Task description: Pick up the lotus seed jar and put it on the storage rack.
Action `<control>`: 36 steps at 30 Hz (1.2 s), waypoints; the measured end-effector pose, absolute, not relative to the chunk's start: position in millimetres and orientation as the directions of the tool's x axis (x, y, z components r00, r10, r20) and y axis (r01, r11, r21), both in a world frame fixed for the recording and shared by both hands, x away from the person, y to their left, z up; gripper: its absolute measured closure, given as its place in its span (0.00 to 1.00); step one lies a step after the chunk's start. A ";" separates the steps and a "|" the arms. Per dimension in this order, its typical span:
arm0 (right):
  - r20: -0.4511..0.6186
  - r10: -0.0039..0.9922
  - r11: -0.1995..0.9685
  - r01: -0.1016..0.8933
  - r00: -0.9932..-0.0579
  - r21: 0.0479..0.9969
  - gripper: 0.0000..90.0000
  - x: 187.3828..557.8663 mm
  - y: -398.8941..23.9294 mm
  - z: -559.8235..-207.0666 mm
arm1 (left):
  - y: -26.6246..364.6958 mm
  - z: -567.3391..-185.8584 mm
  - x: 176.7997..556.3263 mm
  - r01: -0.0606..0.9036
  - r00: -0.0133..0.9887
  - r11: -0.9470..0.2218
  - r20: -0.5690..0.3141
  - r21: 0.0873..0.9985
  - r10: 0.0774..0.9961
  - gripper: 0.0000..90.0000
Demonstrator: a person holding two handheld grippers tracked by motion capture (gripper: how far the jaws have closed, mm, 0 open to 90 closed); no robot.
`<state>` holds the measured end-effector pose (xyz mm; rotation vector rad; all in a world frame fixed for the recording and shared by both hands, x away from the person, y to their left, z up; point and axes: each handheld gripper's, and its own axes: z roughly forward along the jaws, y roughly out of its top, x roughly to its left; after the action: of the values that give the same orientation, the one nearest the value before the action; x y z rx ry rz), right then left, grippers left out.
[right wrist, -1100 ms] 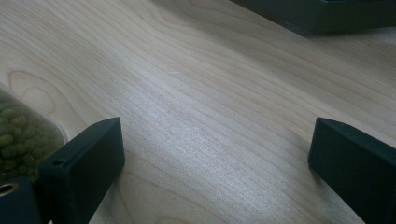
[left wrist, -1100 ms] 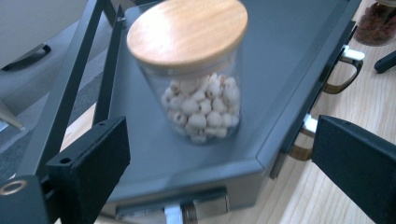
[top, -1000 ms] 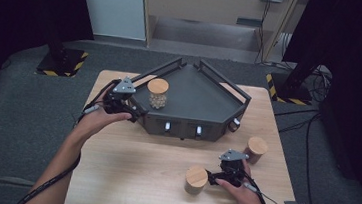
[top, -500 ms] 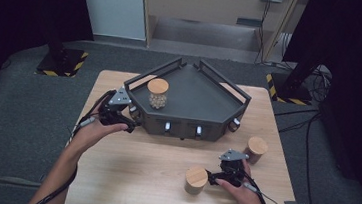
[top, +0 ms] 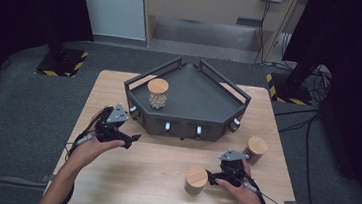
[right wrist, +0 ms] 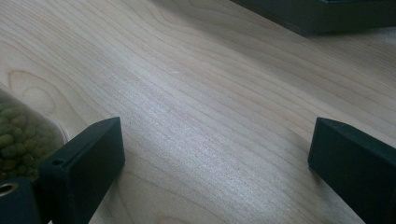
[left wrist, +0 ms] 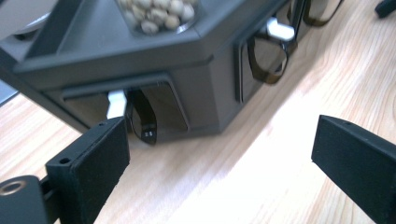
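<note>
Left claw [top: 133, 138] spread wide, empty, low over the bench [top: 161, 180] near the dark tray's [top: 186, 127] left front corner. Bean jar [top: 157, 93] upright inside that tray. Right claw [top: 210, 178] spread, empty, just beside a cork-lidded jar [top: 196, 180].

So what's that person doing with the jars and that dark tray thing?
A person holds a gripper in each hand. One jar stands on the dark tray. The left gripper is open beside the tray, holding nothing. The right gripper is open next to a jar on the table. A third jar waits nearby.
</note>
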<state>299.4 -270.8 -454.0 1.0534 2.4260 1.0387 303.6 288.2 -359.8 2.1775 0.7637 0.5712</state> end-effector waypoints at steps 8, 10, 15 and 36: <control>0.012 0.726 0.470 0.510 -0.687 0.720 0.04 299.4 -270.8 -454.0 | 285.8 -372.8 286.2 0.369 0.710 -0.535 0.141 0.760 0.690 0.03; 0.012 0.727 0.470 0.510 -0.687 0.720 0.04 299.4 -270.8 -454.0 | 285.5 -376.8 283.3 0.379 0.710 -0.532 0.131 0.757 0.692 0.02; 0.012 0.727 0.470 0.511 -0.687 0.720 0.04 299.4 -270.8 -454.0 | 283.0 -389.5 274.8 0.402 0.707 -0.526 0.111 0.749 0.699 0.02; 0.017 0.726 0.467 0.511 -0.687 0.721 0.04 300.0 -271.9 -454.2 | 294.8 -432.9 246.5 0.538 0.600 -0.445 0.046 0.716 0.799 0.02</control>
<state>300.0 -271.9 -454.2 1.0549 2.4264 1.0450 246.5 294.8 -432.9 2.1567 1.0519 0.5019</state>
